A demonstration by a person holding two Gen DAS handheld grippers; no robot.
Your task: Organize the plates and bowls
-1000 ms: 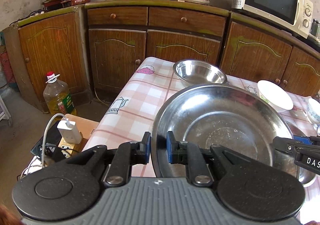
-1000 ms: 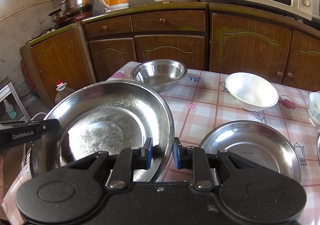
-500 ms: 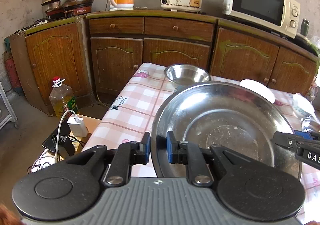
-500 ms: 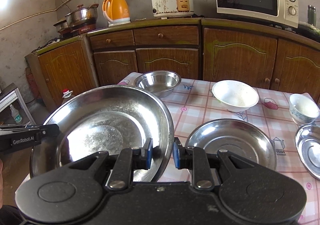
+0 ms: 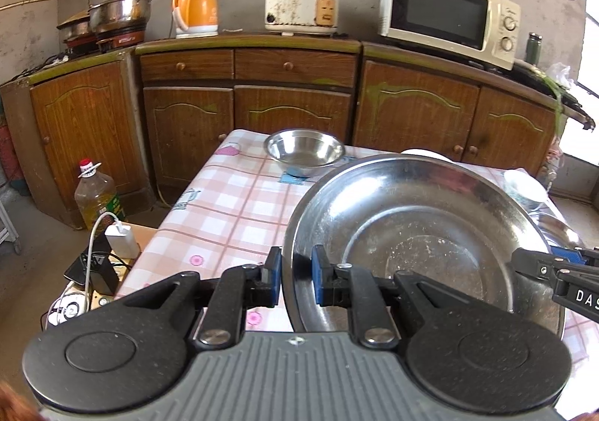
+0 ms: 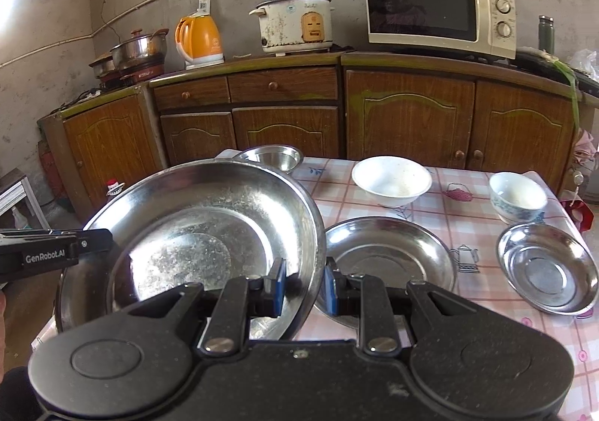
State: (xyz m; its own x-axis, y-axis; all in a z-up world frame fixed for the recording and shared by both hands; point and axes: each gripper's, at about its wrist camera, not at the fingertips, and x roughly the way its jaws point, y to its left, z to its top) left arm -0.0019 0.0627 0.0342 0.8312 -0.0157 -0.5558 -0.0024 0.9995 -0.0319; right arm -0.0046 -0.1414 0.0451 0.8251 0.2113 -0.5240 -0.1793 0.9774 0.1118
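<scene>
Both tools grip the big steel basin (image 6: 194, 233) by opposite rims, left tool (image 5: 295, 276), right tool (image 6: 303, 286), carrying it above the table (image 6: 468, 218). Next likely: lower it level onto a stack spot, perhaps the plate (image 6: 389, 252).

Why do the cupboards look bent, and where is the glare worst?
Left wrist view: the fisheye lens bows the cupboards, and the window at the right edge is blown out white. Right wrist view: the same bowing, a bright flare in the top left corner, and the big steel basin shows mottled reflections. Both views look sharp.
</scene>
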